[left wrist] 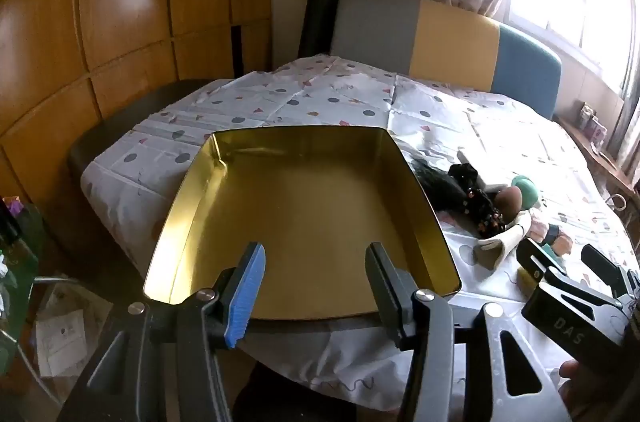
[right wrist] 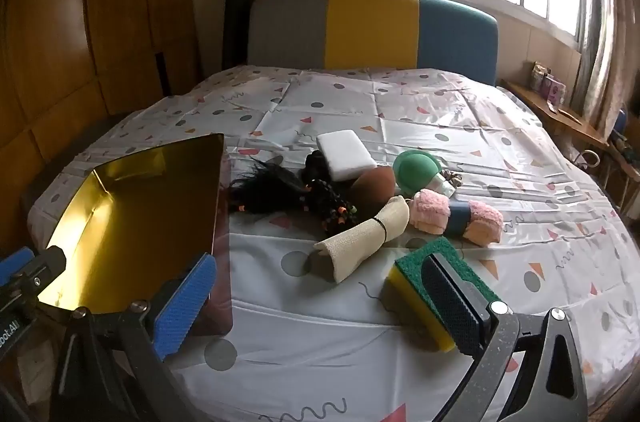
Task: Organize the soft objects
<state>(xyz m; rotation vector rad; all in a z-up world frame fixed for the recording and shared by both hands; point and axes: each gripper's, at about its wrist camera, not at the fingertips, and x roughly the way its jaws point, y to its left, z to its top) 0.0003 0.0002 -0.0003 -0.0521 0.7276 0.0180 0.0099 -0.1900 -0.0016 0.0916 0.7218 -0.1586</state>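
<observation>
You hold the left gripper [left wrist: 316, 264] over the near rim of the shallow gold-lined metal tin [left wrist: 304, 206], its blue-padded fingers apart with nothing between them. The tin sits bare on the white polka-dot tablecloth [right wrist: 400, 110] — not one soft item has gone in yet, so by the look of it the sorting is only starting.

Your right gripper [right wrist: 320, 286] stands spread wide above the cloth, gripping nothing, its dark pad just over the yellow-and-green scrubbing sponge [right wrist: 416, 298].

Everything else waits in a loose cluster right of the tin: a rolled beige cloth tied with a band [right wrist: 366, 238], a black feathery tangle with beads [right wrist: 280, 192], a white foam block [right wrist: 346, 154], a brown and a green rounded puff [right wrist: 414, 170], and pink fluffy towels [right wrist: 432, 212] — all still to be moved.
</observation>
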